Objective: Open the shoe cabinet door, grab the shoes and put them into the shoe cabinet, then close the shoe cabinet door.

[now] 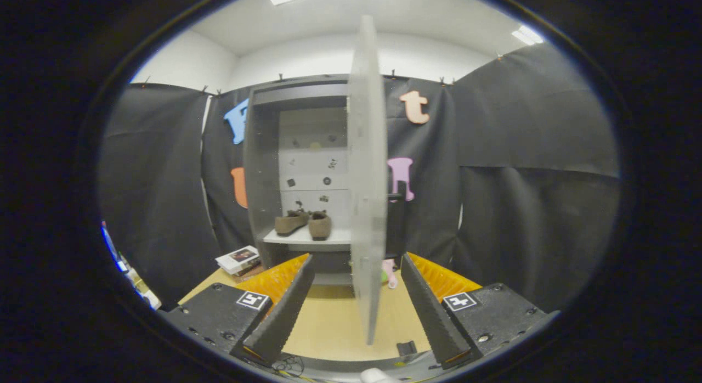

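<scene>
Cabinet [263, 169]: shoe cabinet standing open at the back of the table, against the black cloth wall; every place below is given from it.
Door [366, 180]: swung out from the cabinet's right side and seen edge-on, reaching forward towards the gripper. It stands open, so the closing step is probably the one left to do.
Table [329, 322]: pale wood top running from the cabinet's foot forward under the fingers.
Gripper [357, 311]: in front of the cabinet, jaws spread wide and gripping nothing. The door's near edge stands in the gap between them, touching neither, likely lined up to push or pinch the door.
Shoes [304, 223]: brown pair side by side on the cabinet's white shelf, inside the left half, well beyond the fingers. They look already put away.
Books [239, 259]: small stack on the table at the cabinet's lower left corner.
Pink object [390, 273]: small, at the cabinet's foot just right of the door; what it is cannot be told.
</scene>
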A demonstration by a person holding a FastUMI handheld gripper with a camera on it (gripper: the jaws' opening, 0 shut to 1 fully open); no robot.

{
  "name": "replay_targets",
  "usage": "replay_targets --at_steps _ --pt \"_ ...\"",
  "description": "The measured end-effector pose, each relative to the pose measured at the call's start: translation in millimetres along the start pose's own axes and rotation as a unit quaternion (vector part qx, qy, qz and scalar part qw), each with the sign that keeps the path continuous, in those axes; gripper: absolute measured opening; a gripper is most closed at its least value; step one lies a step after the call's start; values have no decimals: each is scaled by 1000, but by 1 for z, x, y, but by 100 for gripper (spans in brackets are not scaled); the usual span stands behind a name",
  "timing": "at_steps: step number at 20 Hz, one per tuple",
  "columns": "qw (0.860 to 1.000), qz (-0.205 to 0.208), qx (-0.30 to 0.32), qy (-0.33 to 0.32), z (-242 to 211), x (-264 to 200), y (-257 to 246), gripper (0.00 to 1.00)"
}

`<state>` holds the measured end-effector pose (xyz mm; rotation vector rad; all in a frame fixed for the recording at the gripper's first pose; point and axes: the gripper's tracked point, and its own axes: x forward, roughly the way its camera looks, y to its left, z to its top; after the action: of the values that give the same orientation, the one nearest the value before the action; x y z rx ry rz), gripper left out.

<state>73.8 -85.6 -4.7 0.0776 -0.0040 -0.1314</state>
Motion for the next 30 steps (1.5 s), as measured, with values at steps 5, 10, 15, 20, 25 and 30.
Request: replay_targets --at_steps 5,10,15,20,25,30 --pt "1000 -2 2 12 10 34 -74 100" --pt "998 66 -1 17 19 85 -82 100" --pt "992 123 -32 12 22 98 -60 99" --pt "992 125 -8 26 17 94 -41 95" --pt "993 115 -20 24 13 83 9 95" --pt "992 121 -18 22 9 83 69 95"
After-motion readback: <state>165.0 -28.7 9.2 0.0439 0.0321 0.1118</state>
